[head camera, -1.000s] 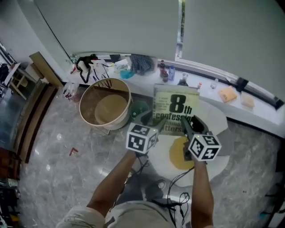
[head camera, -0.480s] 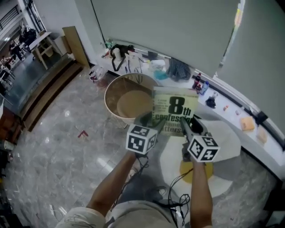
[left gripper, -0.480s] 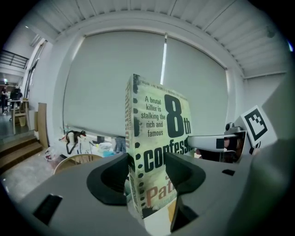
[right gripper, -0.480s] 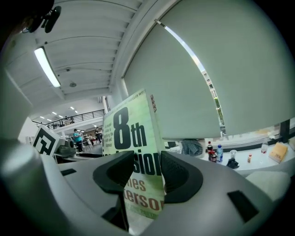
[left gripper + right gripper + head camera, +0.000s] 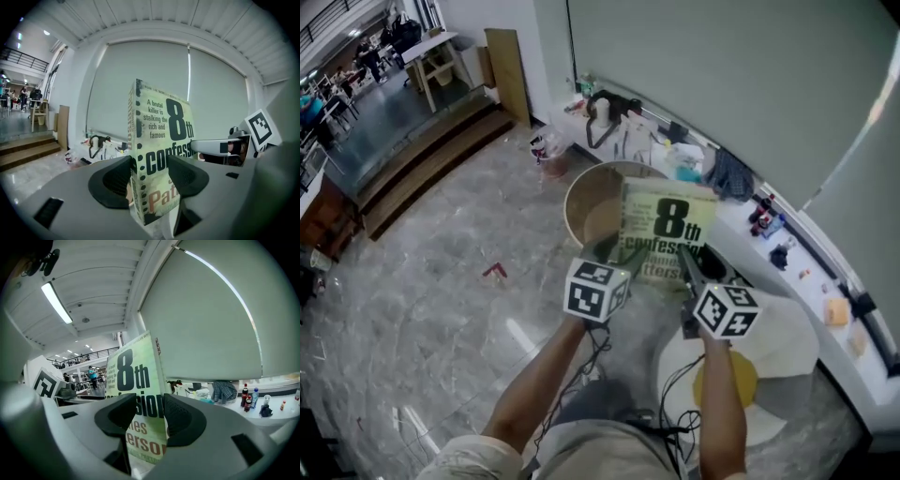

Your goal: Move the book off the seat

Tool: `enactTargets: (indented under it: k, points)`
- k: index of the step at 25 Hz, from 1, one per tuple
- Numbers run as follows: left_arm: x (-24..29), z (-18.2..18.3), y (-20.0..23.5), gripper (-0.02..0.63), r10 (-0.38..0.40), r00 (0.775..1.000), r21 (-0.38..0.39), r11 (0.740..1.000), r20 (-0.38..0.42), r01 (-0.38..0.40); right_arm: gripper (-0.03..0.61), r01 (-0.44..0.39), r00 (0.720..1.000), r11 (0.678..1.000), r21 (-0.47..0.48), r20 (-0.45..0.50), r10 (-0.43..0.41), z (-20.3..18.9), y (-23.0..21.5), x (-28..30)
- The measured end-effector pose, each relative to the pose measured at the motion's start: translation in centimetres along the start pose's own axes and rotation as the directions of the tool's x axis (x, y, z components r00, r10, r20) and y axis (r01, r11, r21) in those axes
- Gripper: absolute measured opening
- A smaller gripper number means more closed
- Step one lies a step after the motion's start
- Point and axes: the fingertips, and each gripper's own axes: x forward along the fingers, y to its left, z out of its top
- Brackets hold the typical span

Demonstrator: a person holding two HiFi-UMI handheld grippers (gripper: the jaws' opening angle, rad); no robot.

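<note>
Book (image 5: pixel 666 230) hangs upright in the air, clear of everything, with its cover facing the person. The left gripper (image 5: pixel 614 251) has its jaws clamped on the lower spine side, and the right gripper (image 5: pixel 689 267) has its jaws clamped on the lower open edge. A thick paperback like this is likely light and fairly stiff near the spine. The glossy cover may slip, though, and the open side can fan or bend, so two low grips on opposite edges look like the sound way to hold it.

For room to move, the marble floor (image 5: pixel 441 309) to the left is the widest open stretch. The long window ledge (image 5: pixel 797 272) is cluttered. The round tub (image 5: pixel 574 202) shows just behind the book in the head view, and its rim is the nearest edge to mind. The white seat (image 5: pixel 792 342) with its yellow cushion (image 5: pixel 727 380) lies lower right, apart from the book. Small bottles (image 5: pixel 766 220) stand on the ledge and could tip.
</note>
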Motion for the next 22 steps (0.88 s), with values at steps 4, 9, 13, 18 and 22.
enactTargets:
  k: [4, 9, 13, 18, 22]
  points:
    - [-0.6, 0.7, 5.2, 0.256, 0.021, 1.000, -0.019, 1.000, 0.012, -0.020, 0.190, -0.025, 1.000, 0.999, -0.027, -0.006, 0.025, 0.7, 3.0, 4.5]
    - [-0.6, 1.8, 9.6, 0.256, 0.031, 0.999, -0.034, 0.999, 0.017, -0.031, 0.190, -0.044, 0.999, 0.998, -0.044, -0.022, 0.043, 1.2, 5.1, 8.7]
    - [0.5, 1.9, 11.7, 0.256, 0.039, 0.999, -0.040, 0.998, 0.005, -0.039, 0.190, -0.049, 0.998, 0.998, -0.035, -0.032, 0.048, 1.3, 5.0, 11.2]
    - [3.0, 2.3, 14.2, 0.256, 0.058, 0.998, -0.051, 0.997, -0.007, -0.058, 0.190, -0.066, 0.997, 0.998, -0.023, -0.041, 0.065, 1.3, 3.8, 14.9]
    - [6.3, 3.1, 15.8, 0.256, 0.076, 0.997, -0.042, 0.996, -0.004, -0.076, 0.189, -0.071, 0.997, 0.997, -0.019, -0.029, 0.071, 2.0, 1.6, 17.9]
